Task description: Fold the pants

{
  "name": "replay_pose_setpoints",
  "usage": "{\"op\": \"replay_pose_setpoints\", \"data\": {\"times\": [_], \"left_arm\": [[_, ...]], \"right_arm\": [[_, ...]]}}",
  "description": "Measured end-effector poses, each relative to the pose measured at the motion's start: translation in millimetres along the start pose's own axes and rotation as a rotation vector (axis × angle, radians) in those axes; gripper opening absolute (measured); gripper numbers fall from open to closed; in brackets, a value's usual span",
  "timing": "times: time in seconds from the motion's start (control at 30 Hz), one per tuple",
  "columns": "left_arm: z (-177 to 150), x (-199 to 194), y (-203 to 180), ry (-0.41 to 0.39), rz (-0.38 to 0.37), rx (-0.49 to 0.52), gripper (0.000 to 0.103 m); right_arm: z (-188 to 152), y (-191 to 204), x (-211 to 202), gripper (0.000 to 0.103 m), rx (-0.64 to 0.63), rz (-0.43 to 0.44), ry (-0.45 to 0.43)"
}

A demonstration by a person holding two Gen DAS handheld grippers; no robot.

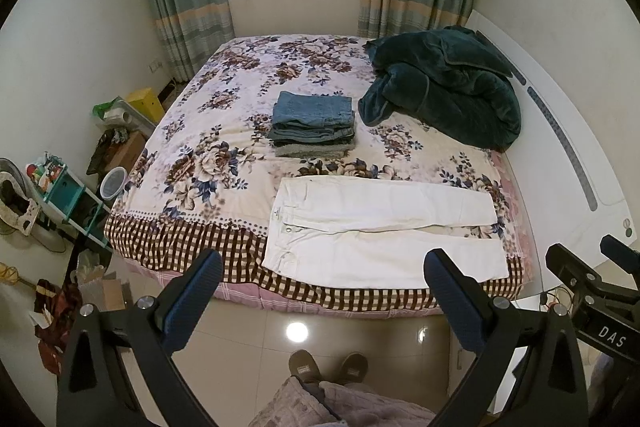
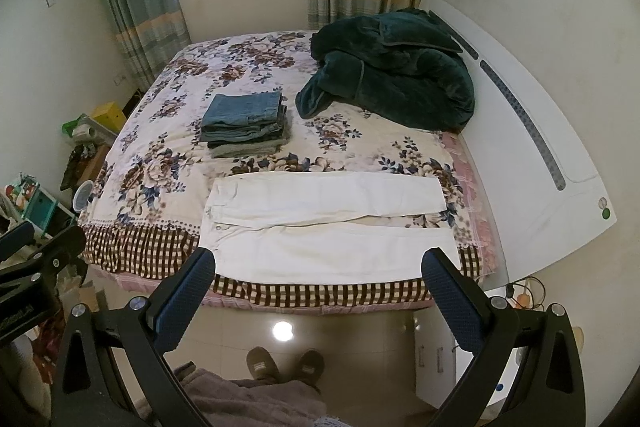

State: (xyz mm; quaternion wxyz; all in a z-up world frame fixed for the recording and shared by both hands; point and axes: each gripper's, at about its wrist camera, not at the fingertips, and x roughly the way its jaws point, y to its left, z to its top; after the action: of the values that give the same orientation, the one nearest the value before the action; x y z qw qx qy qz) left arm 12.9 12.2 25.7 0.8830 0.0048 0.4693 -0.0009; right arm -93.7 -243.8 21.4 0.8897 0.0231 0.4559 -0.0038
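Spread flat across lower centre of frame: white pants (image 1: 380,231), waist at left, legs side by side, ready for folding. Hovering below, well short of cloth: left gripper (image 1: 324,279) and right gripper (image 2: 320,277), both spread wide, empty. Higher, mid-frame: folded stack (image 1: 312,125), likely finished pieces.

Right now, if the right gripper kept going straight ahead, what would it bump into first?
Probably the white pants spread flat at the near edge of the bed. The right gripper is open, holding nothing, with only bare floor before them. Depth is unclear.
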Motion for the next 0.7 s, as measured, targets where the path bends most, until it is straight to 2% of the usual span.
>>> {"op": "replay_pose_setpoints", "data": {"times": [0.27, 0.4, 0.5, 0.63, 0.7], "left_arm": [[-4, -2, -1, -0.001, 0.006, -0.009, 0.103], [-3, 7, -5, -0.025, 0.042, -0.015, 0.103], [-1, 28, -5, -0.046, 0.072, -0.035, 0.103], [22, 78, -7, -0.046, 0.139, -0.042, 0.103], [35, 106, -7, -0.028, 0.148, -0.038, 0.103]], "right_arm": [[-2, -10, 9, 0.103, 0.000, 0.026, 0.010], [0, -15, 17, 0.103, 0.005, 0.032, 0.007], [9, -26, 40, 0.103, 0.024, 0.017, -0.003], [30, -43, 87, 0.103, 0.087, -0.018, 0.009], [44, -53, 117, 0.103, 0.116, -0.045, 0.023]]}}
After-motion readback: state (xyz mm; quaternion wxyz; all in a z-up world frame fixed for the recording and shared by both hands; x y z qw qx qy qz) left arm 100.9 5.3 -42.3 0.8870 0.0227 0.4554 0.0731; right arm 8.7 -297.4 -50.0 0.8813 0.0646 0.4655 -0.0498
